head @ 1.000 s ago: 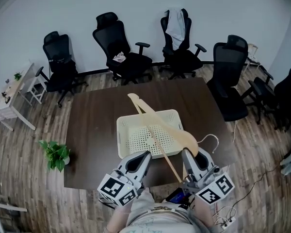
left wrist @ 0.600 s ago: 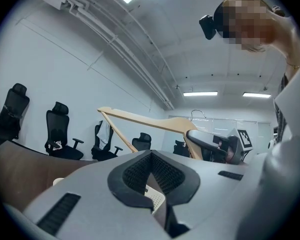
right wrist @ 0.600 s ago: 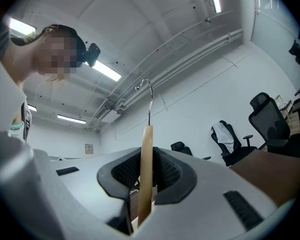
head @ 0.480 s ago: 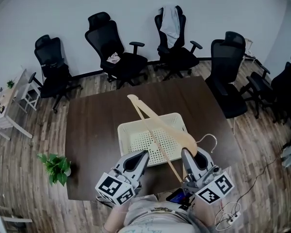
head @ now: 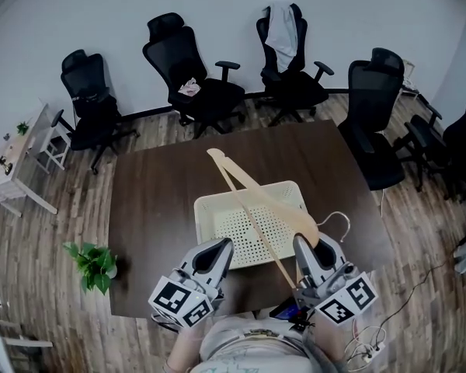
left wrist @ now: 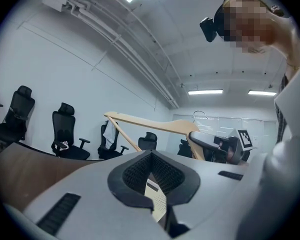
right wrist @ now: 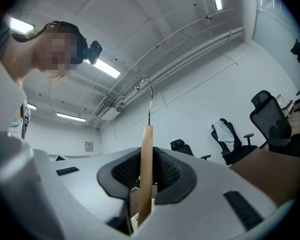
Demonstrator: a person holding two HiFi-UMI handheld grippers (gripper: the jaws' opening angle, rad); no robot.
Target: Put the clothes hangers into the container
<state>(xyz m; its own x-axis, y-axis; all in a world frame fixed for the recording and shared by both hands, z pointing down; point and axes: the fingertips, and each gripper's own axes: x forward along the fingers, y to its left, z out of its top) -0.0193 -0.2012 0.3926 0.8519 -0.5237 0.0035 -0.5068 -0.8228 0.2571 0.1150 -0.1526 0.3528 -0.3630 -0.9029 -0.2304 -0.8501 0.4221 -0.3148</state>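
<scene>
Pale wooden clothes hanger point(head: 293, 217): pinched near its hook by right claw point(head: 304, 249), slanting over white perforated plastic basket point(head: 204, 217). Left claw point(head: 217, 249): pressed together, empty, beside basket. Handling: tip far end inside basket before releasing.

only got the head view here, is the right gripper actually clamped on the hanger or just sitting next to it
Observer: Clamped. In the right gripper view the right gripper has its jaws closed on the wooden hanger, seen edge-on, with the metal hook standing up above them.
Operator: ok and the left one, is it free
Observer: No. The left gripper view shows the left gripper with the basket between its jaws: the perforated wall sits in the gap, and the jaws look closed on it.
Operator: is the hanger's far tip down on the table
Observer: It looks lifted. From the left gripper view the tip shows well above the table, against the wall.
</scene>
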